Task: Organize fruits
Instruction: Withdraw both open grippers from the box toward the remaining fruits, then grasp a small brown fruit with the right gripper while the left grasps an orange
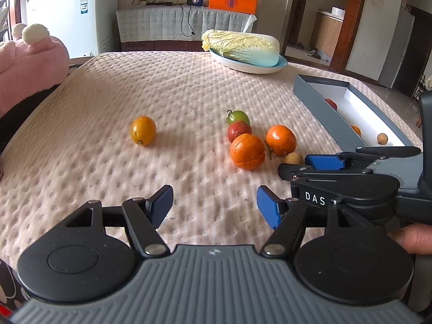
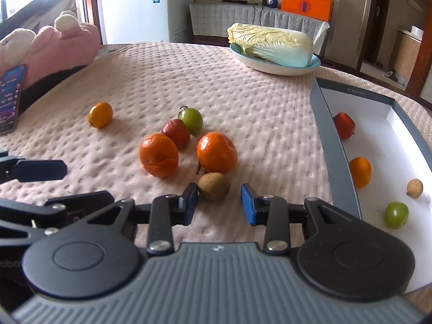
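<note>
Loose fruit lies on the pink quilted cloth: a yellow-orange fruit [image 1: 143, 130] alone at the left, then a cluster of a green tomato [image 2: 191, 120], a red fruit [image 2: 176, 132], a peeled-looking orange [image 2: 158, 154] and a mandarin [image 2: 216, 151]. A small brown longan [image 2: 213, 186] sits nearest. My right gripper [image 2: 219, 202] is open; the longan lies just past its tips, close to the left finger, not pinched. My left gripper [image 1: 213, 208] stands open over bare cloth, short of the cluster. A grey box [image 2: 337, 145] at the right holds several sorted fruits.
A napa cabbage [image 2: 272, 43] lies on a white plate [image 2: 270, 66] at the table's far side. A pink plush [image 2: 54, 43] and a phone [image 2: 10, 100] sit at the left edge. A white fridge [image 2: 145, 5] stands behind.
</note>
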### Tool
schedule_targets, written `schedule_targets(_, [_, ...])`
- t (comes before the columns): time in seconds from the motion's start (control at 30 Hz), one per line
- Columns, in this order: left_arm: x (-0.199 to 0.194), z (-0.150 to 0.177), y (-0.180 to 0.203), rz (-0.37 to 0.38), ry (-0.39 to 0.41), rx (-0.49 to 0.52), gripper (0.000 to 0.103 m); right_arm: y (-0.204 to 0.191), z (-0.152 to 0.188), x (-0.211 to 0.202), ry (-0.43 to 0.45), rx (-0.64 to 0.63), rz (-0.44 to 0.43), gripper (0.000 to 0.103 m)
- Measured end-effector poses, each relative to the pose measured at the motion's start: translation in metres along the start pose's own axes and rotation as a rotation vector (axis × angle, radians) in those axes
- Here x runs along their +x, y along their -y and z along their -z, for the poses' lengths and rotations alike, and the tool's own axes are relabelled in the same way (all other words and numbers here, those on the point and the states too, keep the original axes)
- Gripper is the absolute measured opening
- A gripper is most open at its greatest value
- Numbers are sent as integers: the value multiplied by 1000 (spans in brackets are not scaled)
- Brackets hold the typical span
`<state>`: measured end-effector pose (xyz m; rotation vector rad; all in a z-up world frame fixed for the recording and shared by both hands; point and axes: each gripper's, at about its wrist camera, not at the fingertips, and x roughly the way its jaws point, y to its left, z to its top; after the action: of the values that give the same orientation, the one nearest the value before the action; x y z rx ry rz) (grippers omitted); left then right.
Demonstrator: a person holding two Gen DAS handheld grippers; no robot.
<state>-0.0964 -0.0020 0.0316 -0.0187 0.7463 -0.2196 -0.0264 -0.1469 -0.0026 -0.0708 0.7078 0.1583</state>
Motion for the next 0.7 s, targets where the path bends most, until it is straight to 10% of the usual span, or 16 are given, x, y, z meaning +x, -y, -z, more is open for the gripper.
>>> schedule_targets(0.7, [12, -4, 17, -36, 24, 65, 73, 21, 5, -28, -11, 12, 1, 29])
